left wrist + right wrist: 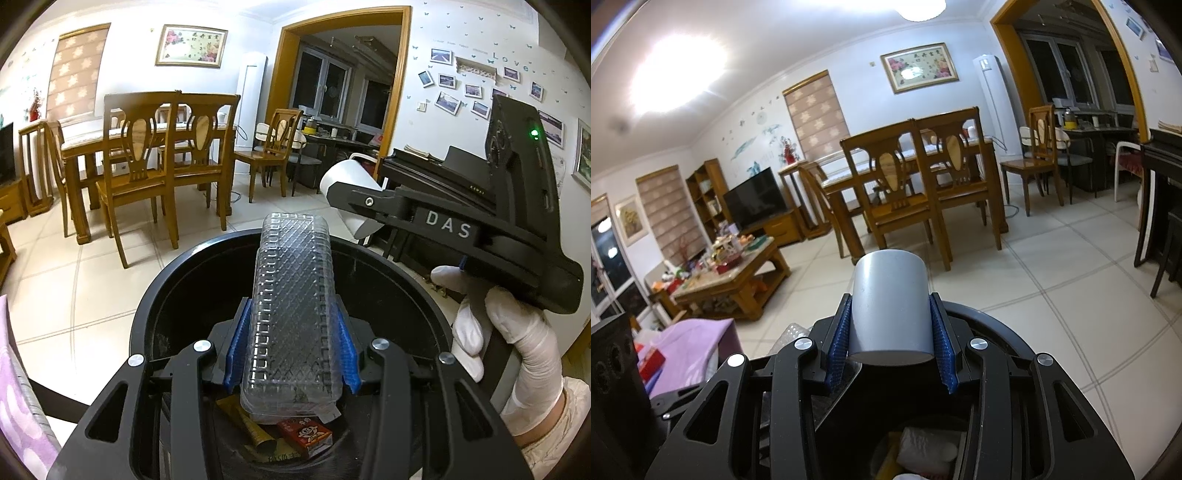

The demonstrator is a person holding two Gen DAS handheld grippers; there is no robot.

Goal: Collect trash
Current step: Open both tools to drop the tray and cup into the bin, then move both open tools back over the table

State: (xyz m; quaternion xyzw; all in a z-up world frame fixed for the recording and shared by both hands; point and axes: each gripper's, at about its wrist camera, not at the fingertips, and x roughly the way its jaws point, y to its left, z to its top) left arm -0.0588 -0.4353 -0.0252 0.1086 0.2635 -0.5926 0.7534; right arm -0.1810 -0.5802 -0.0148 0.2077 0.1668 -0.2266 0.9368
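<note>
My left gripper (pixel 291 347) is shut on a clear ribbed plastic container (pixel 291 295), held lengthwise over the round black trash bin (pixel 177 280). Inside the bin lie a small red carton (pixel 304 435) and a gold wrapper (pixel 245 419). In the left wrist view my right gripper (pixel 354 206), held by a white-gloved hand (pixel 517 339), grips a white paper cup (pixel 347 177) above the bin's far right rim. In the right wrist view the right gripper (pixel 890 332) is shut on that cup (pixel 890 306), with the bin's rim (pixel 1008 328) below and white crumpled trash (pixel 927 450) inside.
A wooden dining table with chairs (pixel 147 147) stands beyond the bin on the tiled floor. A black piano (pixel 443 173) is at the right. A cluttered coffee table (pixel 731 266) and a purple cloth (pixel 690 347) are at the left.
</note>
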